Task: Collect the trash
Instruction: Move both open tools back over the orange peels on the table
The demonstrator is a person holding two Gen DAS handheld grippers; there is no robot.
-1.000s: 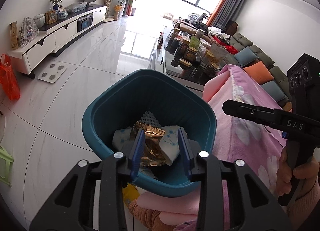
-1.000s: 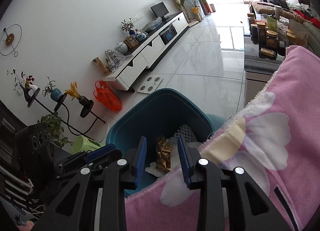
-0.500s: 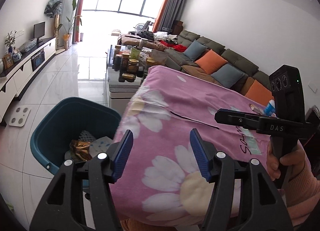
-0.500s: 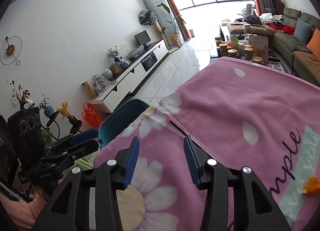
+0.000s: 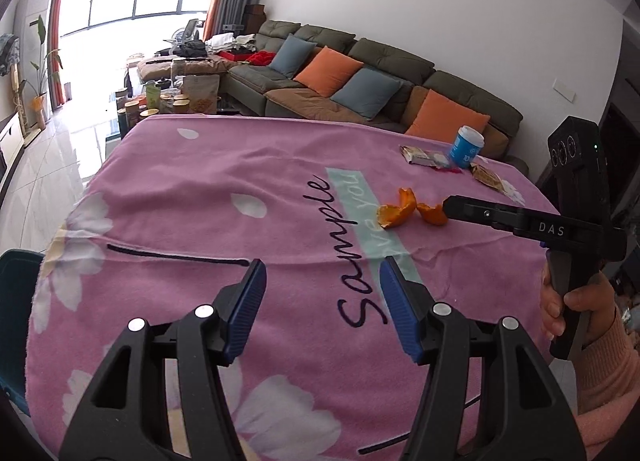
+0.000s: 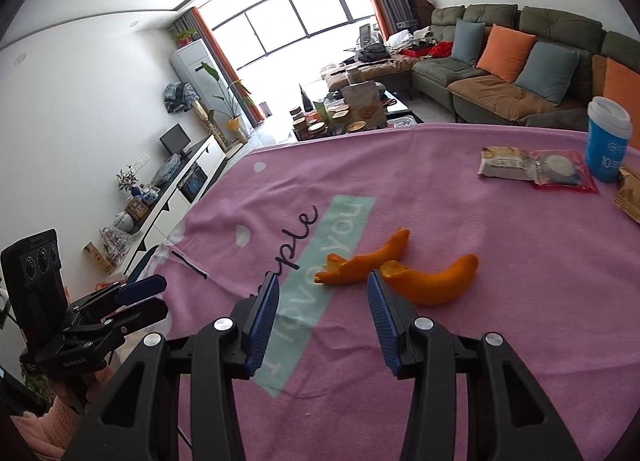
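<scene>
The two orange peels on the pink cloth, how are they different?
The left orange peel shows a torn, jagged end with pale inner skin, while the right orange peel looks smoother and fatter. The left one lies partly on the green strip of the pink cloth; the right one lies on plain pink. Both are curved, bright orange, and lie loose just ahead of the right gripper.

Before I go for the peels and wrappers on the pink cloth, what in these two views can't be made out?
- Teal bin: left wrist view, cut off by the left edge and the pink cloth; contents hidden.
- Brown wrapper: right wrist view, cut by the right edge.
- Blue cup: lettering runs out of frame there, too small in the left view.
- Right orange peel: left wrist view, partly behind the right gripper.
</scene>
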